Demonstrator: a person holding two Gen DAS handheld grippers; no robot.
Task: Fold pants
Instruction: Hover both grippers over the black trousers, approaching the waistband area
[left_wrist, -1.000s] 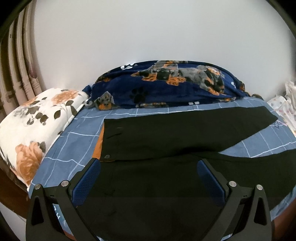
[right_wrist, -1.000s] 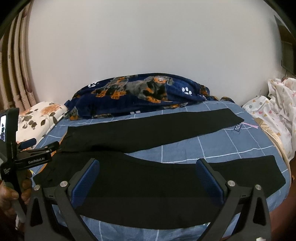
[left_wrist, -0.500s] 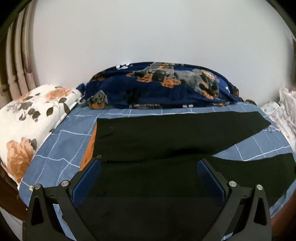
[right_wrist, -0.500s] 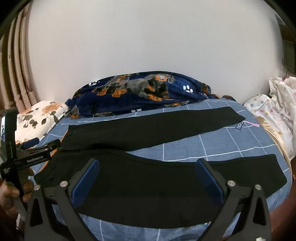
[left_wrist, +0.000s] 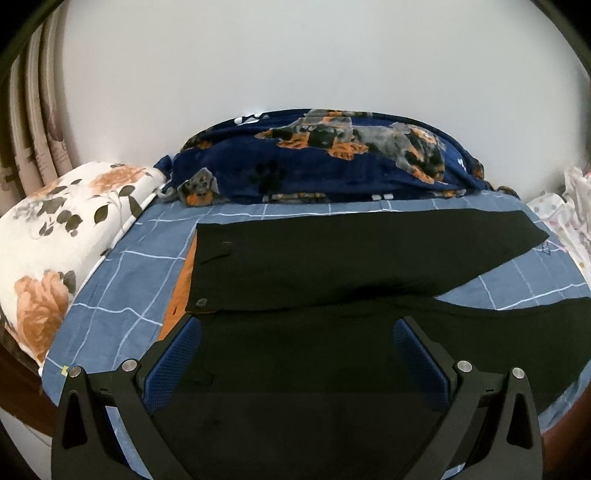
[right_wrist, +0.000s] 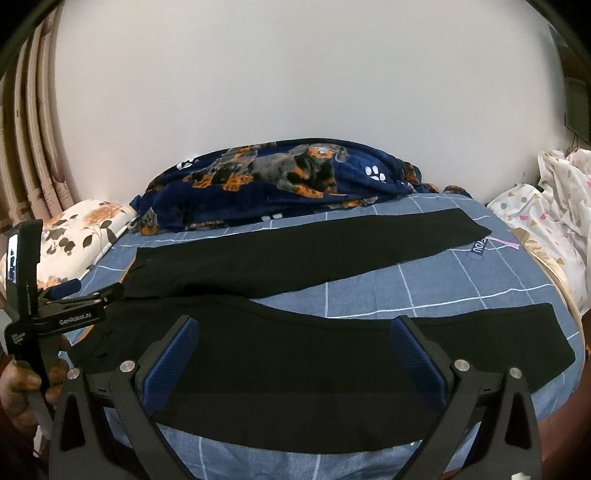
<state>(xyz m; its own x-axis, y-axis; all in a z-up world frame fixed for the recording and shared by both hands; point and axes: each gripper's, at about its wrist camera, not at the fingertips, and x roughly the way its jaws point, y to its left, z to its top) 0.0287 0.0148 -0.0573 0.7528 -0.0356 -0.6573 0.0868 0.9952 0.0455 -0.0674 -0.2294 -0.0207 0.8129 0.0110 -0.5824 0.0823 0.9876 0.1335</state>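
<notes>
Since a second ago my left gripper (left_wrist: 295, 354) has drifted slightly right over the waistband; both grippers stay spread wide, gripping nothing. One pair of black pants (right_wrist: 295, 354) lies flat on the blue checked sheet (right_wrist: 424, 291), two legs splayed apart toward the right. My right gripper (right_wrist: 295, 350) hovers above the near leg, by the bed's front edge, with bare sheet between the legs.

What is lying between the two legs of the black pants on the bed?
Only bare blue checked bedsheet shows in the wedge between the far leg and near leg, clearest in the right wrist view.
</notes>
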